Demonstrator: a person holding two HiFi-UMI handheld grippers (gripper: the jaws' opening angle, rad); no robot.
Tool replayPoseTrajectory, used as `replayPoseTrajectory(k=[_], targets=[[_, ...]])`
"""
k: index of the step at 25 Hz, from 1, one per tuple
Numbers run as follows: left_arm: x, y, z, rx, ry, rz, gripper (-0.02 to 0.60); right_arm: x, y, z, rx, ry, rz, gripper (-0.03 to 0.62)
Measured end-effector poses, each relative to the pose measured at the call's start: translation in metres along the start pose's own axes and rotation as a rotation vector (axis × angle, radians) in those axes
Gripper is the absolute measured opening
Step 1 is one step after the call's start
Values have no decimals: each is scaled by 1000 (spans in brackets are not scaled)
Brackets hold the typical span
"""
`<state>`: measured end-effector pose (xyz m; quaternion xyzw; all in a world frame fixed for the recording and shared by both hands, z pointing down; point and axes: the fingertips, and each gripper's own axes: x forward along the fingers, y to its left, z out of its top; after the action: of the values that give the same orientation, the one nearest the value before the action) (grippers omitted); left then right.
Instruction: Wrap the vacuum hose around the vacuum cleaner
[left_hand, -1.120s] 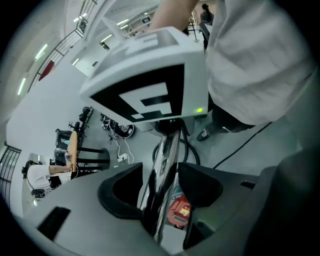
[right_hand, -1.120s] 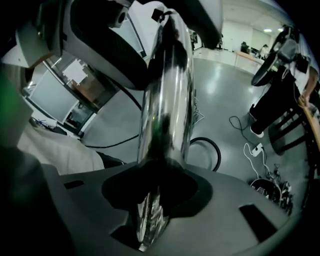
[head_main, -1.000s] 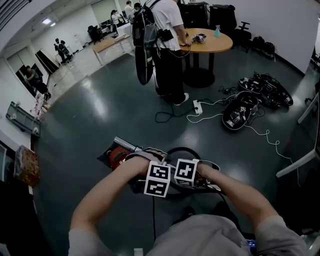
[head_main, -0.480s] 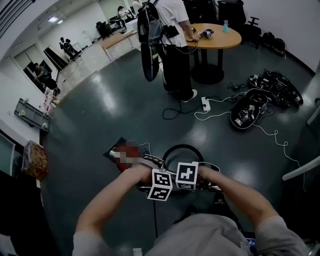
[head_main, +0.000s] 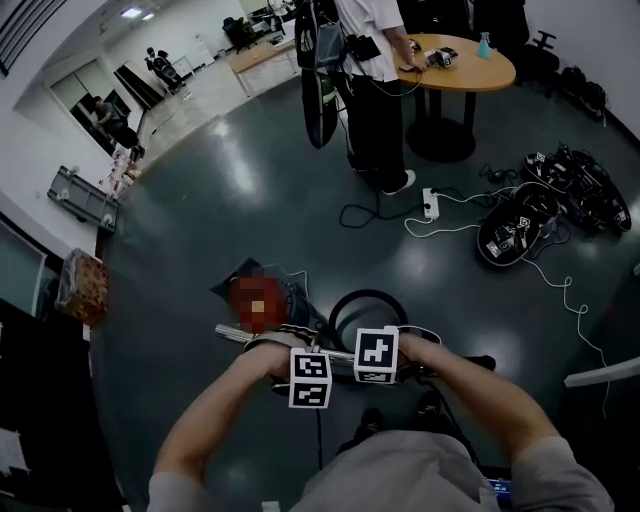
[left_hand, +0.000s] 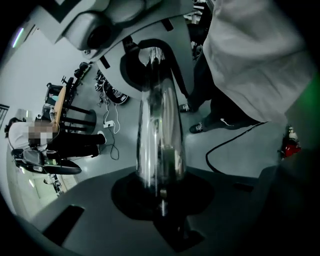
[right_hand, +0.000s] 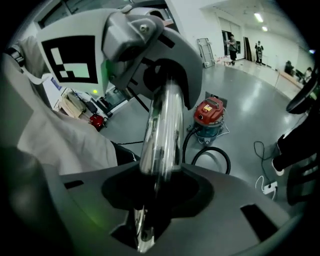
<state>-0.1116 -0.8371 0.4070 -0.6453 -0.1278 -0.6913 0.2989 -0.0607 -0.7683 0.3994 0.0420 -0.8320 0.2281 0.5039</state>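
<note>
At the far left a patterned box (head_main: 85, 287) is sitting by the wall on the dark floor (head_main: 200, 230). Further in, the red vacuum (right_hand: 209, 114) is standing on the floor ahead of the one working. Its black hose (head_main: 366, 292) is lying in a loose loop just to the right of it, on the floor and not wound round the body. Across the front of both, a chrome tube (left_hand: 160, 135) is being held about level, one end reaching left near the vacuum, the other right. The left gripper (left_hand: 161, 197) is pointing steeply down onto it. Its jaws have just been closing, and they are gripping the tube, which is sitting in the hollow between them. Right beside it, the marker cubes almost touching, the right gripper (right_hand: 150, 200) is clamping the same tube, which is running straight through its jaws. Farther back and to the right a person (head_main: 372, 70) is standing at a round wooden table (head_main: 490, 75). A white power strip (head_main: 432, 205) is lying near their feet, and black gear (head_main: 545, 210) with cords is lying heaped at the far right
</note>
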Motion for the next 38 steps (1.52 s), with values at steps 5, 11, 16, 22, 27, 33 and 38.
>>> replayPoseTrajectory(k=[5, 11, 16, 22, 27, 33, 38], targets=[[3, -6, 13, -128, 8, -67, 85, -9, -7, -13, -109, -26, -18, 133], [5, -9, 26, -299, 21, -99, 86, -35, -24, -18, -229, -109, -125, 138], [12, -14, 39, -388, 27, -101, 86, -40, -29, -33, -286, -93, -166, 146], [19, -22, 58, -468, 21, -109, 86, -51, -27, -51, -351, -92, -208, 156], [25, -47, 56, -610, 19, -161, 86, -93, -33, -54, -319, -224, -244, 160], [33, -76, 56, -847, -7, -169, 86, -138, -43, -58, -46, -485, -217, 158], [49, -98, 65, -1035, -72, -192, 86, -134, -34, -64, 218, -734, -101, 158]])
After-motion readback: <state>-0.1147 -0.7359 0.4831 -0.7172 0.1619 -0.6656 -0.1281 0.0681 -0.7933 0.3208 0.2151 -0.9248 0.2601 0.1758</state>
